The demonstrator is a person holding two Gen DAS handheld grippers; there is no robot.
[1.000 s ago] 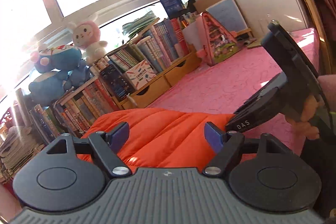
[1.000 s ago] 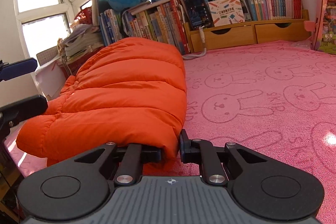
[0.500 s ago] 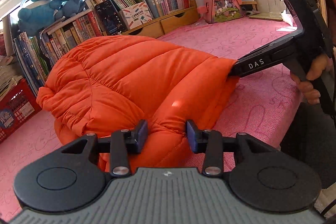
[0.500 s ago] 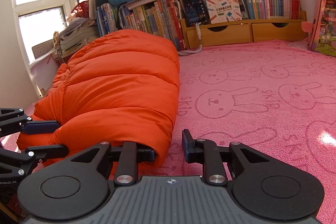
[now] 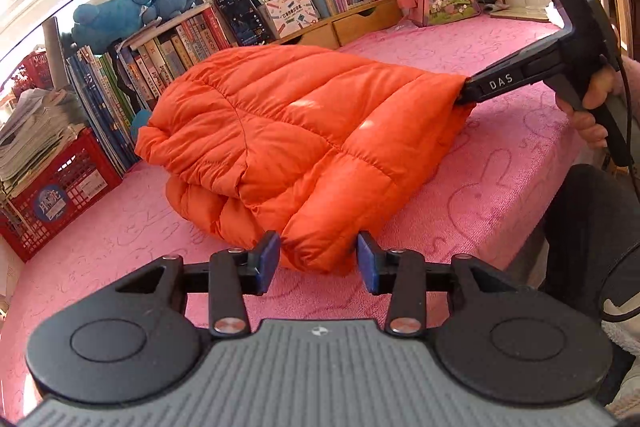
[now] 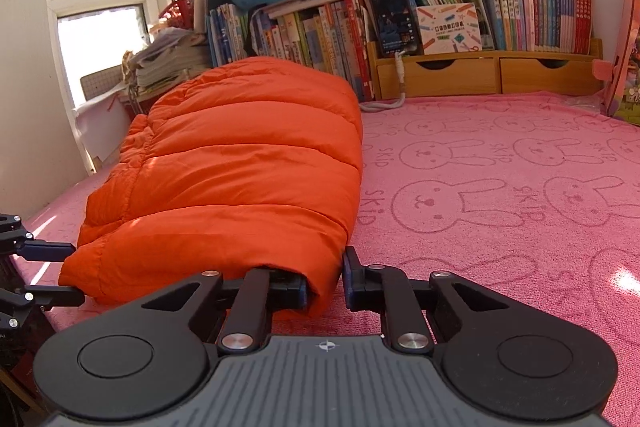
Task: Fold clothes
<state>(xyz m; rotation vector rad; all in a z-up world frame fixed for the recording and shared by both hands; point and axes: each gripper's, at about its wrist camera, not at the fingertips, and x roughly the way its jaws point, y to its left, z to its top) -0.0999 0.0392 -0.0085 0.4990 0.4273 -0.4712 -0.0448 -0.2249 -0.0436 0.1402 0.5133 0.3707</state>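
Jaws on both tools stand parted: the left gripper [image 5: 318, 259] straddles the near corner of the orange puffer jacket [image 5: 304, 139] low in its frame, the right gripper [image 6: 325, 285] the other near corner (one finger tucked under cloth). Doubled over on the pink bunny blanket [image 6: 500, 187], the jacket's long axis runs away toward the bookshelf [image 6: 440, 27] at upper centre, both tools equally close.

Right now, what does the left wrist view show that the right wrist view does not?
Only the left wrist view shows the person's hand holding the right gripper's handle and a red crate. Only the right wrist view shows a white cable under the phone. Both show the orange down jacket on the pink rabbit-print cover.
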